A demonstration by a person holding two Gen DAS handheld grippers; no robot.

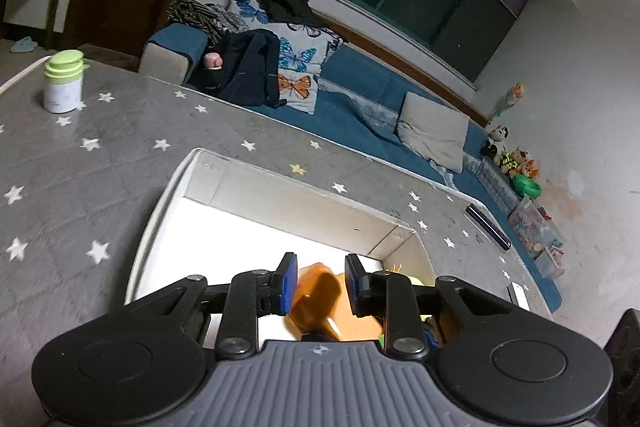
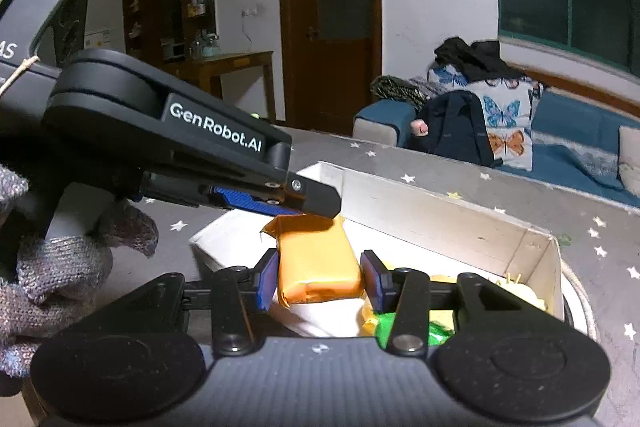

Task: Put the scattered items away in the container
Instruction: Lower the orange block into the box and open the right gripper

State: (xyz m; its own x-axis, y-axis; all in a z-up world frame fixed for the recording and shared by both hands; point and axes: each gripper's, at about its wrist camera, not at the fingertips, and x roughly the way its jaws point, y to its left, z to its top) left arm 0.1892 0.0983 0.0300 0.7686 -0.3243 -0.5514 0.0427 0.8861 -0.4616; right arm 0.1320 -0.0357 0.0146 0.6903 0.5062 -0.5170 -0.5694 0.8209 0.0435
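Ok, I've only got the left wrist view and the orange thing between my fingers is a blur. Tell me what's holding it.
Observer: The right gripper has the orange packet between its fingers, a blue pad close against each side.
Operator: Say where my left gripper sits on it.
Observer: The left gripper is seen side-on, with its fingertips at the packet's top edge. I cannot tell whether it pinches.
Operator: Report what's under the packet.
Observer: The open white box is under it. A green item and yellow items already lie inside.
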